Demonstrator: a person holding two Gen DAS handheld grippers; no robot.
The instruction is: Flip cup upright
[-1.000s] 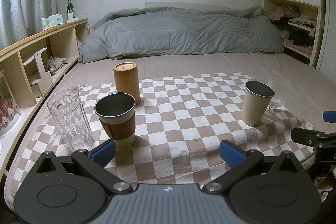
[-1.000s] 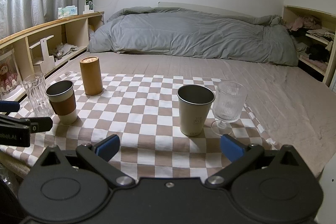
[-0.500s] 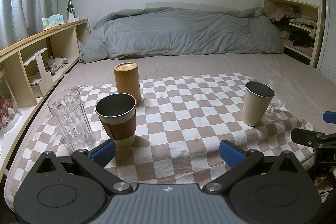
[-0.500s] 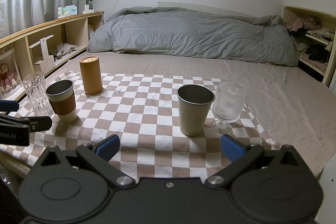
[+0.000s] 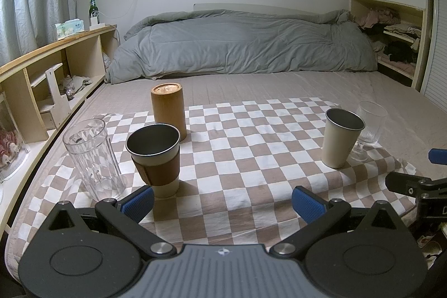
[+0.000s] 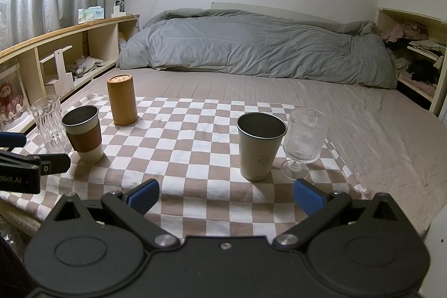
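On the checkered cloth [image 5: 237, 158] stand a metal cup with a brown sleeve [image 5: 156, 158], a clear tumbler [image 5: 93, 158], a wooden cylinder cup [image 5: 168, 109] with its base up, a cream metal cup [image 5: 340, 138] and a ribbed stemmed glass [image 5: 368, 130]. My left gripper [image 5: 223, 203] is open and empty at the cloth's near edge, just in front of the sleeved cup. My right gripper [image 6: 226, 194] is open and empty, just in front of the cream cup [image 6: 259, 147] and stemmed glass [image 6: 304, 141]. The wooden cup [image 6: 122, 99] also shows at far left.
A grey duvet [image 5: 245, 43] lies along the back of the bed. Wooden shelving [image 5: 42, 74] runs along the left side, with a green bottle [image 5: 93, 7] and tissue box on top. Shelves with clothes [image 5: 396, 41] stand at the right.
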